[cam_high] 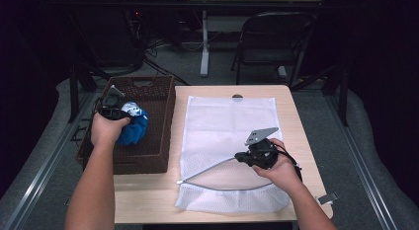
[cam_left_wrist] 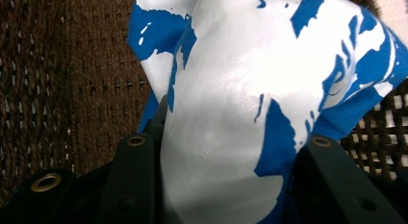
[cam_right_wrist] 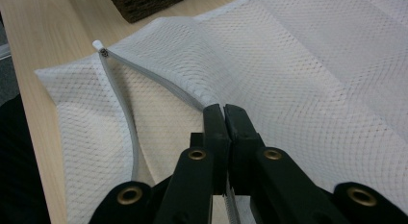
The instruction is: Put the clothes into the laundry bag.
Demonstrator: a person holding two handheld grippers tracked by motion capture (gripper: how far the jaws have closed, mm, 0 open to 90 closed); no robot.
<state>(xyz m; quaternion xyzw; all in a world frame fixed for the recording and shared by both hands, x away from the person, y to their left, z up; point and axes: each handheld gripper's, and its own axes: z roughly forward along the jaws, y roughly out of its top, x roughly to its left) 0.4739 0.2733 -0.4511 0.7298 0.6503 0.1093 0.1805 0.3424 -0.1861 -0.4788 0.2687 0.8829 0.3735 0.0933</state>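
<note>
A dim room with a folding chair and cables on the floor lies behind the pale wooden counter [cam_high: 296, 121], where a white mesh laundry bag [cam_high: 227, 126] lies flat beside a dark brown woven basket [cam_high: 163, 116]. The left tool [cam_high: 116, 113] pinches a crumpled blue and white printed cloth [cam_left_wrist: 231, 89] between its part-spread jaws, above the inside of the basket. The right tool [cam_right_wrist: 224, 113] has its jaws pressed together on the upper lip of the bag's grey zippered mouth [cam_right_wrist: 159, 80], which gapes a little toward the basket. The step in hand looks to be carrying the cloth to the bag. To do it well, lift the cloth fully clear of the basket wall, let no loose end drag, and raise the pinched lip higher so the mouth opens wide before the cloth arrives.
</note>
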